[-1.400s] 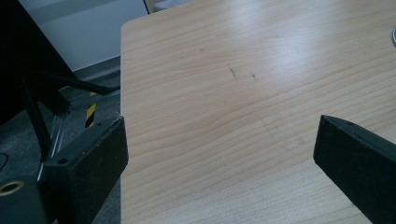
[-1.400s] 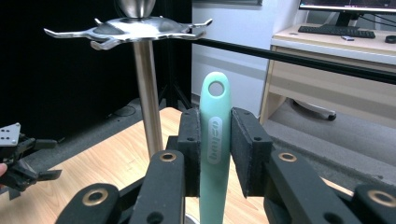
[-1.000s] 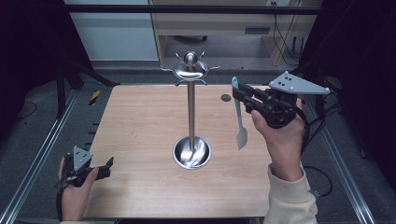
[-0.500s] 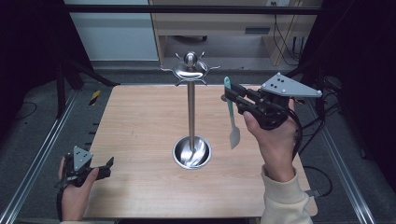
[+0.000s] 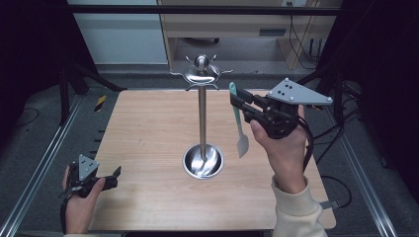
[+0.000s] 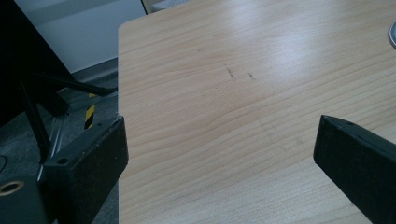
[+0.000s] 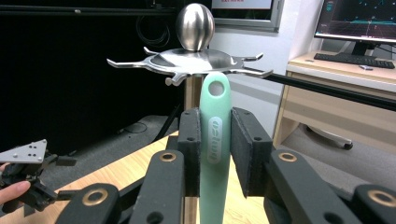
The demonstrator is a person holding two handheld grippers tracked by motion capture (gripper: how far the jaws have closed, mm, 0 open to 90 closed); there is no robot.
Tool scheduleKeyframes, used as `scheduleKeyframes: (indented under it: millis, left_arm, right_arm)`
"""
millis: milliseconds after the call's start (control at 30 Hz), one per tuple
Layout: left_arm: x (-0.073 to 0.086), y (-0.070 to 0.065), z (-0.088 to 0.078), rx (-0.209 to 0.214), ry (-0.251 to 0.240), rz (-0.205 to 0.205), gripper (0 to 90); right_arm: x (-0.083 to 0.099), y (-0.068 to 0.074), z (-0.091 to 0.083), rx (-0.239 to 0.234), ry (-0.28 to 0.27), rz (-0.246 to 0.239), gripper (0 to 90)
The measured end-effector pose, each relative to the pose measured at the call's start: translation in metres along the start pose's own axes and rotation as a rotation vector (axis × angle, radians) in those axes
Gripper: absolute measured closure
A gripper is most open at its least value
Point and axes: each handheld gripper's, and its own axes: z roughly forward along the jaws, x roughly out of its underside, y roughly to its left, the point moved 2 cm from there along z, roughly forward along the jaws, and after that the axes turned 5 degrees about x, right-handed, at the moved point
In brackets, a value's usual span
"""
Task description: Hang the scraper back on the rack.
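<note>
Item: green spatula [image 5: 238, 123] — light, likely stiff handle with a flexible blade; hanging hole at handle top. Clamped by right gripper [image 5: 237, 104] mid-handle, just right of the stand [image 5: 201, 113]. Left gripper [image 5: 116, 174] — jaws apart, near-left table [image 5: 148, 128] corner.

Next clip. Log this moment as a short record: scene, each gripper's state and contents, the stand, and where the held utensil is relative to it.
surface: wooden table
stand: metal utensil stand, upright, round base, hooked top plate, no utensil hanging on it
right gripper: shut on the teal spatula, raised near the stand's top
spatula: vertical, blade down, handle hole up, just below a hook, not yet hung
left gripper: open, holding nothing, low at the table's near left corner
</note>
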Motion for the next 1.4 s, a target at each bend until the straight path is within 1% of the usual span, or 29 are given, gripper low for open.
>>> scheduleKeyframes:
  millis: [233,367,567,800,1233,1400]
  left_arm:
    - [0.000,0.000,0.000,-0.002,-0.001,-0.001,2.8]
    - [0.000,0.000,0.000,-0.001,-0.002,-0.001,2.8]
    - [0.000,0.000,0.000,0.000,-0.001,-0.001,2.8]
    - [0.000,0.001,0.000,0.002,-0.001,-0.003,2.8]
    - [0.000,-0.001,0.000,0.009,0.003,0.002,2.8]
    - [0.001,0.000,0.000,0.006,0.001,-0.003,2.8]
  right_arm:
    - [-0.002,0.002,-0.002,-0.003,-0.013,-0.006,74.4]
    - [-0.004,0.006,-0.003,-0.009,-0.018,-0.012,74.4]
    - [-0.006,0.014,-0.003,-0.020,-0.022,-0.035,74.3]
    - [-0.006,0.020,-0.001,-0.026,-0.013,-0.045,74.3]
    - [-0.005,0.022,0.002,-0.028,-0.005,-0.051,74.2]
    - [-0.004,0.021,0.003,-0.026,-0.003,-0.050,74.2]
